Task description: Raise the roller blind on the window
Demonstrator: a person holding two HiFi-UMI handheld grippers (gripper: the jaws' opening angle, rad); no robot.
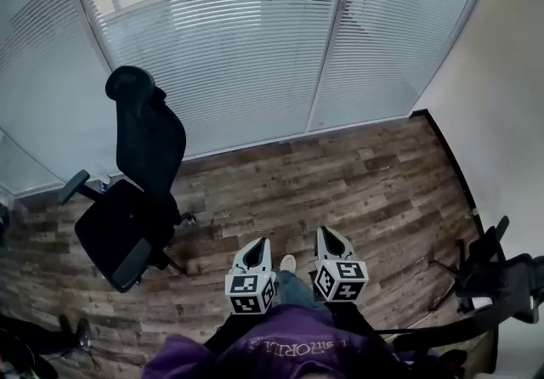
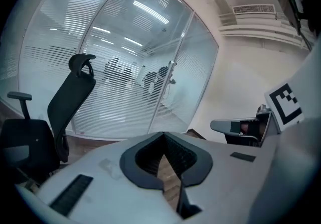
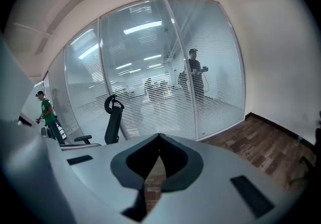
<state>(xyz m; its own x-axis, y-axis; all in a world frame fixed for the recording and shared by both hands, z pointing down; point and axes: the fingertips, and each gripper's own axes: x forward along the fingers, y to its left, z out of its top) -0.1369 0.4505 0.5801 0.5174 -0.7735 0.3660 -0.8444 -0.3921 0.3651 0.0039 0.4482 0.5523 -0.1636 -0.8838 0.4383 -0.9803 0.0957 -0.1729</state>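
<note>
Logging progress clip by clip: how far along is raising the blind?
Done: nothing visible; the blind covers the window down to the floor. In hand: nothing; left tongs and right tongs are shut, empty, held near the person, well short of the window. Left: walk up, find the blind's control, raise it.
</note>
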